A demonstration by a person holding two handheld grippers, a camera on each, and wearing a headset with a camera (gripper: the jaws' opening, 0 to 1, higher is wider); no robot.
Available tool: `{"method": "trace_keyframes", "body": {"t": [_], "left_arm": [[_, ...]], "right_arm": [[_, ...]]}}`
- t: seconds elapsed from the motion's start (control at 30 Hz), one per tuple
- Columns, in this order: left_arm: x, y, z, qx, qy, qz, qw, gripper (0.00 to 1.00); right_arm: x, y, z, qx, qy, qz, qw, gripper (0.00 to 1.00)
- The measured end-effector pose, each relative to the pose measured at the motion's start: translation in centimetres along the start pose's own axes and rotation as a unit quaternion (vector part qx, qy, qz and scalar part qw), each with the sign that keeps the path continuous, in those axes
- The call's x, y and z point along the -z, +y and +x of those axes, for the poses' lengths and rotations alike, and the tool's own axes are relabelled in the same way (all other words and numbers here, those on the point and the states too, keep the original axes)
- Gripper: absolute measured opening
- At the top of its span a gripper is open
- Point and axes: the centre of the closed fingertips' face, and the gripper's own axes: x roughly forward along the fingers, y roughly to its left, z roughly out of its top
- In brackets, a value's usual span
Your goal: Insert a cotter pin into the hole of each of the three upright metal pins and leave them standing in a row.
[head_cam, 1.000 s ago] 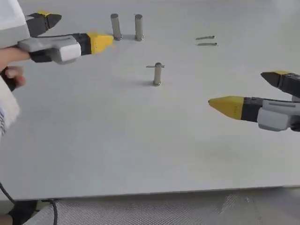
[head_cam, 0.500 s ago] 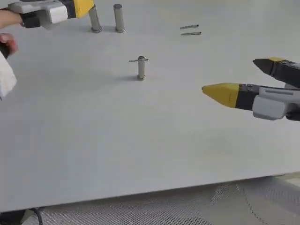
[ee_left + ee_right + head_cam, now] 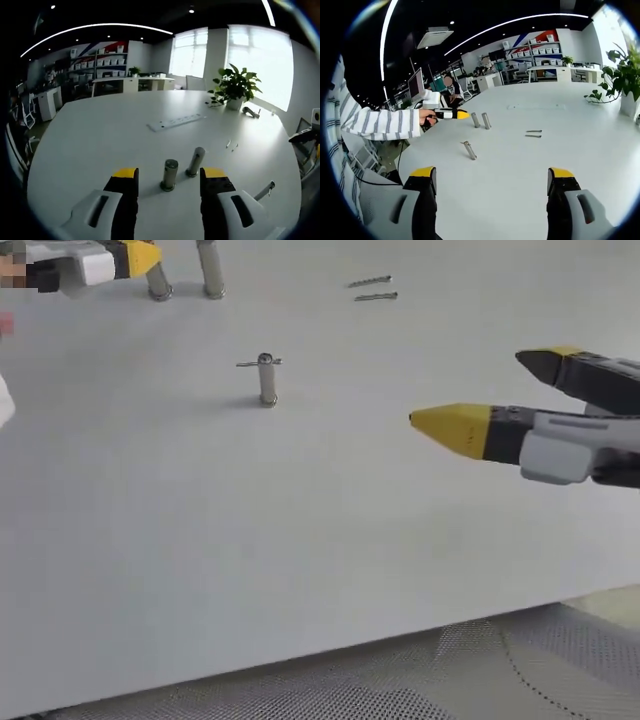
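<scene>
1. the jaws of the left gripper [image 3: 169, 173] are held apart with nothing clamped; a bare metal pin [image 3: 170, 176] is seen upright between their tips, with a gap on each side.
2. a second bare pin [image 3: 196, 161] is stood just beside it, slightly farther along the white table [image 3: 100, 135].
3. the jaws of the right gripper [image 3: 490, 175] are spread wide and empty, held over the table well apart from every pin.
4. the third pin [image 3: 267, 383] is found upright on its own, with a cotter pin [image 3: 250, 364] passed through the hole near its top.
5. two loose cotter pins [image 3: 370, 282] are laid flat, side by side, to the right of the bare pins in the head view.
</scene>
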Motion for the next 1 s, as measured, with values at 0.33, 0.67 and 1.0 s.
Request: {"method": "trace_keyframes", "body": {"t": [0.33, 0.67, 1.0], "left_arm": [[1.7, -0.4, 2.4, 0.002, 0.039, 0.039, 0.9985, 0.45], [1.7, 0.0, 3.8, -0.017, 0.030, 0.041, 0.9986, 0.18], [1.3, 0.3, 4.2, -0.020, 0.030, 0.042, 0.9984, 0.10]], "right_arm": [[1.6, -0.3, 0.3, 0.003, 0.015, 0.007, 0.9999, 0.88], [2.0, -0.9, 0.2, 0.013, 0.020, 0.010, 0.9997, 0.86], [1.9, -0.8, 0.5, 0.010, 0.021, 0.009, 0.9997, 0.85]]}}
